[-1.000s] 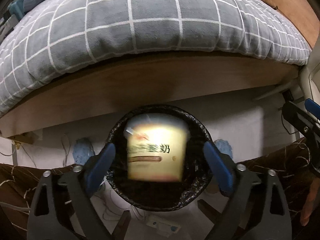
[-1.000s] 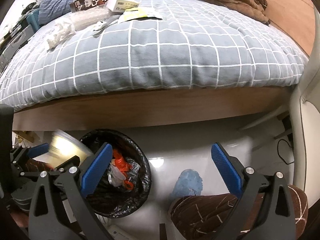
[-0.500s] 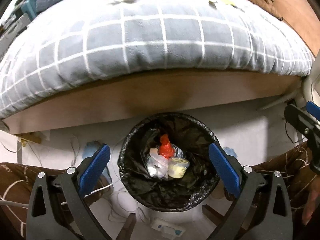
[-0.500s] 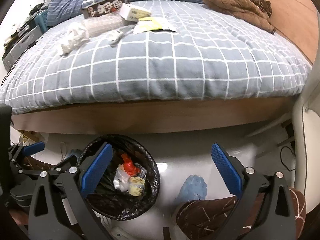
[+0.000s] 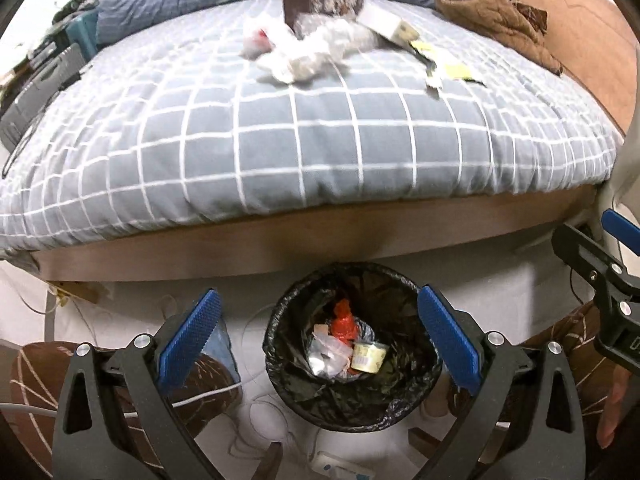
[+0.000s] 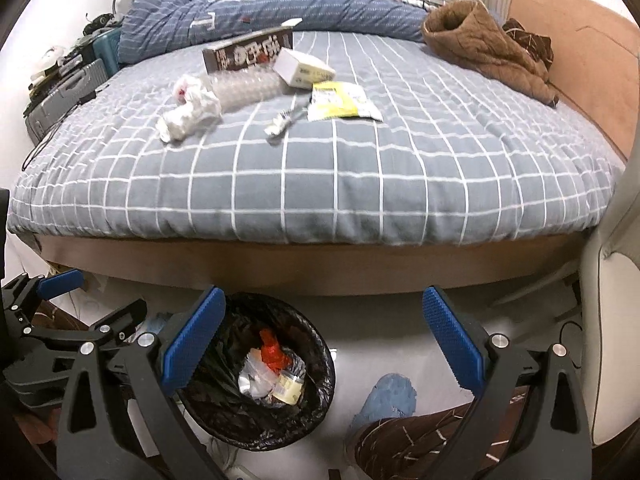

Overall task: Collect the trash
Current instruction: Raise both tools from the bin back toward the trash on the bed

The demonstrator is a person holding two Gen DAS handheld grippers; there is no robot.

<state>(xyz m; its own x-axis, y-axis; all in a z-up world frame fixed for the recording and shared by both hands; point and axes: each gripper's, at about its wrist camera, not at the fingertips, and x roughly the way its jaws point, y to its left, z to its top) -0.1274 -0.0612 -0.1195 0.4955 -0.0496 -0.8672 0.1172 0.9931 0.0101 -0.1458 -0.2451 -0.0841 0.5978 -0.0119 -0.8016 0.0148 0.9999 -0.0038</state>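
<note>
Trash lies in two places: a cup [image 5: 368, 356], red wrapper [image 5: 343, 322] and clear plastic sit in the black-lined bin [image 5: 352, 276] on the floor at the bed's foot. More sits at 12 o'clock on the checked bed [image 6: 320, 184]: crumpled tissue [image 6: 188, 114], brown box [image 6: 248, 54], white box [image 6: 302, 68], yellow packet [image 6: 340, 100]. Left tongs [image 5: 318, 336] have just opened wide, empty, above the bin. Right tongs [image 6: 320, 336] gape empty, bin at 8 o'clock.
</note>
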